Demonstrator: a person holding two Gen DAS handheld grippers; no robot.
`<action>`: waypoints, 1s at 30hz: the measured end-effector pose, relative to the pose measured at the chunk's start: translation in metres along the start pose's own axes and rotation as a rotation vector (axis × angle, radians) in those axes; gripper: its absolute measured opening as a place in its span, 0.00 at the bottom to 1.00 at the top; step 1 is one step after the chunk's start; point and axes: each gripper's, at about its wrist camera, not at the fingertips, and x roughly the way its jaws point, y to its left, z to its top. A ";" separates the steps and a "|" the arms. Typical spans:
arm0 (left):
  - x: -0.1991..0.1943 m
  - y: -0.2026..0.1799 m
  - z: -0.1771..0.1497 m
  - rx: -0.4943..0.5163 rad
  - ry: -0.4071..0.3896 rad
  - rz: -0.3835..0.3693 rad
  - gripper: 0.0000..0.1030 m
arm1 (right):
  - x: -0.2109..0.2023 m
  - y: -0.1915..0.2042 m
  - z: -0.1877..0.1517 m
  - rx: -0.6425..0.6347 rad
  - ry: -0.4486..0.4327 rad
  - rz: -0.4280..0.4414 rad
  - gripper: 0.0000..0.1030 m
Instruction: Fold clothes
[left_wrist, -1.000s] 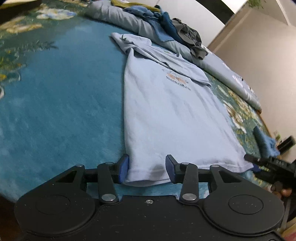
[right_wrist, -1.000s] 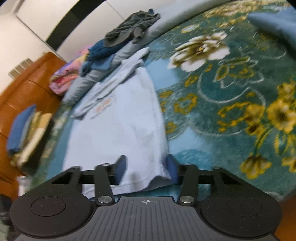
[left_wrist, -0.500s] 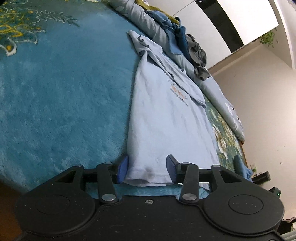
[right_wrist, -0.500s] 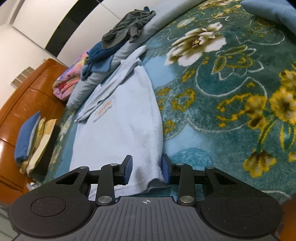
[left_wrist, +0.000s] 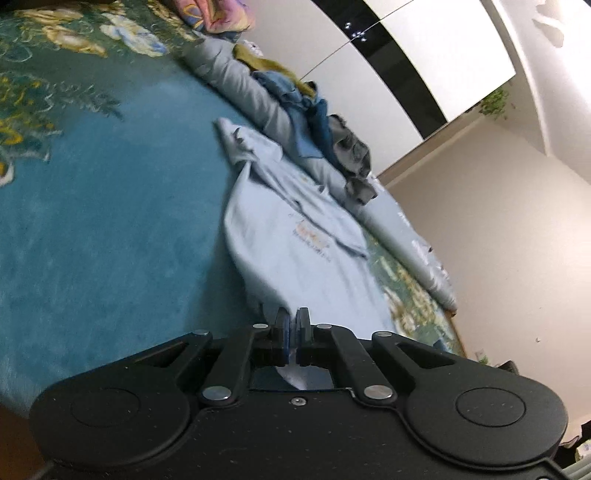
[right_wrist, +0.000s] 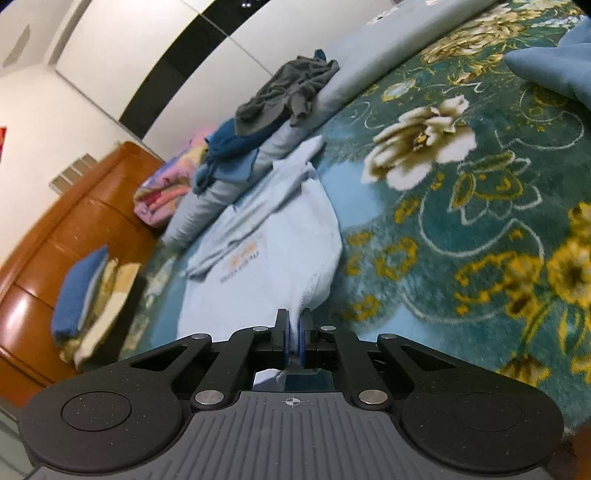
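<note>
A pale blue T-shirt (left_wrist: 295, 251) with a small orange print lies lengthwise on the teal floral blanket (left_wrist: 92, 240), its sleeves folded in at the far end. My left gripper (left_wrist: 292, 318) is shut on the near left corner of its hem, and the cloth rises from the blanket toward the pads. In the right wrist view the same T-shirt (right_wrist: 266, 266) runs away from me, and my right gripper (right_wrist: 294, 321) is shut on the near right hem corner, which bunches between the blue pads.
Beyond the shirt lies a long grey rolled quilt (left_wrist: 243, 92) with crumpled blue and grey clothes (right_wrist: 284, 92) piled on it. A wooden headboard (right_wrist: 74, 229) with stacked folded items (right_wrist: 88, 295) stands at the left. A blue garment (right_wrist: 554, 66) lies at the far right.
Both grippers have gone from open around the hem corners to shut on them. The left one has tilted and risen, lifting its hem corner off the blanket.
</note>
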 end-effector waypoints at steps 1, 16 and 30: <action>0.002 -0.001 0.000 0.007 0.012 0.002 0.00 | 0.001 0.000 0.002 -0.006 -0.001 -0.011 0.03; 0.016 0.026 -0.019 0.000 0.141 0.108 0.29 | 0.006 -0.012 -0.014 -0.077 0.102 -0.151 0.10; 0.018 0.032 -0.026 -0.056 0.130 0.037 0.31 | 0.025 -0.015 -0.018 -0.025 0.134 -0.074 0.20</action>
